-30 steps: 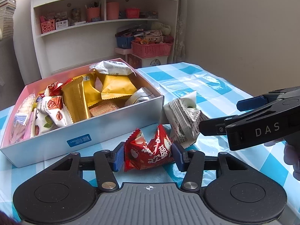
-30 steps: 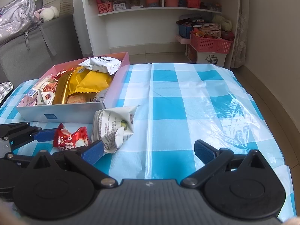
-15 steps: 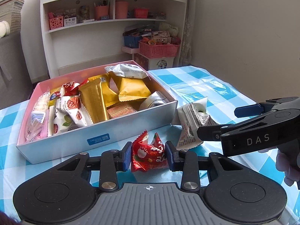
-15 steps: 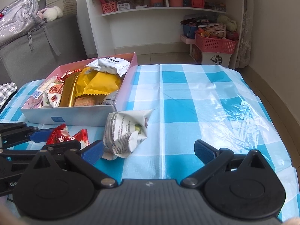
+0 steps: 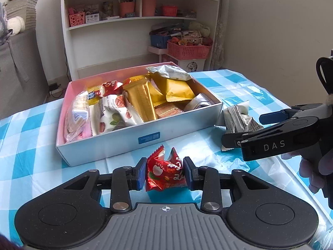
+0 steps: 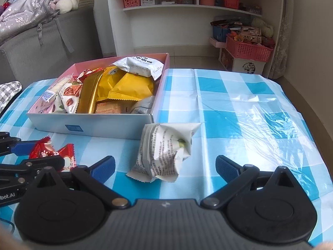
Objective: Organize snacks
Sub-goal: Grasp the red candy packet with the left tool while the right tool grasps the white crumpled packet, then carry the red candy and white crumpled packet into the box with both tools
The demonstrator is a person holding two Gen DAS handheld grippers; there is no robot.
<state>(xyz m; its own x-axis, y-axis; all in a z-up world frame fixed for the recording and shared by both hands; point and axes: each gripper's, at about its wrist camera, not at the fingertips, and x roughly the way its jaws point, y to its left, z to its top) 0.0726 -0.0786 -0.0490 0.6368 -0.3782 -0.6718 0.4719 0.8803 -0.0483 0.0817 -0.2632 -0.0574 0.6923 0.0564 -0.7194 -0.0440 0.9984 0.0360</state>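
Table: a blue and white checked cloth covers it.
Snack box: sits on the table toward its left side, full of packets.
Right gripper: fingers spread wide, holding nothing, the white packet just ahead between them.
Left gripper: fingers squeezed on the red snack, in front of the box's near wall.
White packet: lies on the cloth, touching the box's near right corner.
Red snack: crinkled, pinched between the blue pads.

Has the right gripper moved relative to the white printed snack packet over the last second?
Yes. The open right gripper has shifted rightward, so the white packet beside the box now sits centred between its fingers.
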